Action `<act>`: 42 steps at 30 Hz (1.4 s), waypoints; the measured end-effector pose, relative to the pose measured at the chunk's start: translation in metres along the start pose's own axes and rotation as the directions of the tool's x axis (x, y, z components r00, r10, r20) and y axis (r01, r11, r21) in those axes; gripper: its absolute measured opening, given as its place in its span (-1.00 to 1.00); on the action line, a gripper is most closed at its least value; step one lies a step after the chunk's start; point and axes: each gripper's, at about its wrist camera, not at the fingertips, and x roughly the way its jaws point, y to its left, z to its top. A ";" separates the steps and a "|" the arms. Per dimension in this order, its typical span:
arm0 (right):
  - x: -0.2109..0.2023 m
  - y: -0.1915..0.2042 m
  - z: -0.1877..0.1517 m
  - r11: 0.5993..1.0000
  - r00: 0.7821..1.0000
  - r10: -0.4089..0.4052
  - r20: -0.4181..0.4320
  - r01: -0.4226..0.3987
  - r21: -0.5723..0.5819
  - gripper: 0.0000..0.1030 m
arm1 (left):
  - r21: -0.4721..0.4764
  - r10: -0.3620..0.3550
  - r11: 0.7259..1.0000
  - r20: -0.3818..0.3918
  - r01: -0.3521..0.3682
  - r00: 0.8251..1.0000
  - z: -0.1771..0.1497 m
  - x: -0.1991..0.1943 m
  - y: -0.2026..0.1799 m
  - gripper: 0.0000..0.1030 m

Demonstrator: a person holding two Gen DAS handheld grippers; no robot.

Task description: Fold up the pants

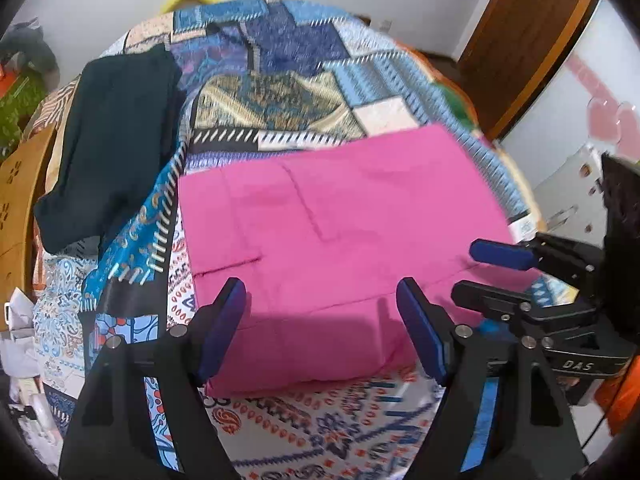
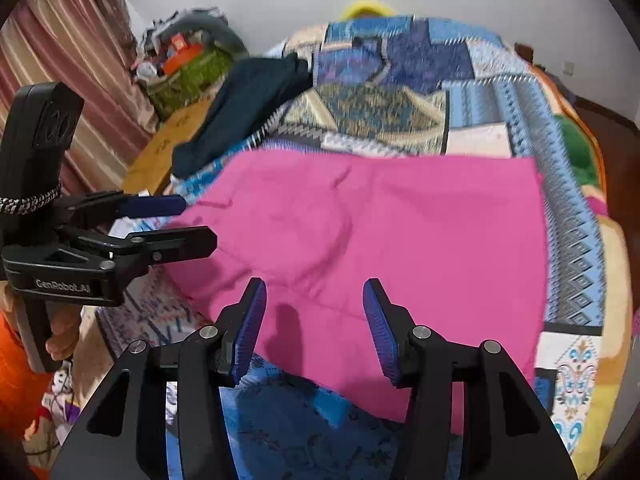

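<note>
The pink pants (image 1: pixel 332 240) lie folded into a flat rectangle on the patterned bedspread; they also show in the right wrist view (image 2: pixel 400 240). My left gripper (image 1: pixel 320 320) is open and empty, hovering over the near edge of the pants. It also shows from the side in the right wrist view (image 2: pixel 192 220), at the pants' left edge. My right gripper (image 2: pixel 314 320) is open and empty above the near edge of the pants. It also shows in the left wrist view (image 1: pixel 484 272), at the pants' right edge.
A dark garment (image 1: pixel 112 144) lies on the bed's far left, also seen in the right wrist view (image 2: pixel 248 108). The patchwork bedspread (image 1: pixel 280 80) covers the bed. A wooden board (image 1: pixel 16 208) runs along the left. A door (image 1: pixel 520 40) stands at the far right.
</note>
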 end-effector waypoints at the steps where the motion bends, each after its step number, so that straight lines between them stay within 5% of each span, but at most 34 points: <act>1: 0.007 -0.001 -0.003 1.000 1.000 -0.003 -0.029 0.003 -0.006 -0.10 | 0.002 0.010 1.000 -0.021 -0.010 1.000 -0.003 0.006 0.002 0.50; 4: 0.023 -0.007 -0.013 1.000 0.994 -0.003 -0.105 0.001 -0.021 -0.05 | 0.019 0.036 0.999 -0.053 -0.035 0.998 -0.012 0.020 0.007 0.51; 7: 0.017 -0.014 -0.019 1.000 0.996 0.005 -0.091 -0.007 -0.017 -0.05 | 0.068 0.113 0.991 -0.017 -0.111 0.993 -0.019 0.018 0.008 0.76; 17: -0.015 -0.047 -0.040 0.996 0.994 -0.083 -0.073 0.086 0.028 -0.08 | -0.073 0.019 0.997 -0.021 -0.021 1.000 -0.035 0.004 0.057 0.80; 24: -0.031 -0.063 -0.053 0.992 0.991 -0.115 -0.062 0.118 0.053 -0.10 | -0.017 0.087 0.996 0.006 -0.087 0.996 -0.044 -0.007 0.047 0.80; 34: -0.045 -0.070 -0.061 0.986 0.987 -0.153 -0.050 0.157 0.064 -0.05 | -0.025 0.091 0.996 0.017 -0.091 0.996 -0.044 -0.014 0.048 0.80; 42: -0.066 -0.068 -0.036 0.986 0.986 -0.155 0.064 0.150 0.065 -0.05 | 0.000 0.162 0.987 0.098 -0.163 0.982 -0.018 -0.034 0.042 0.79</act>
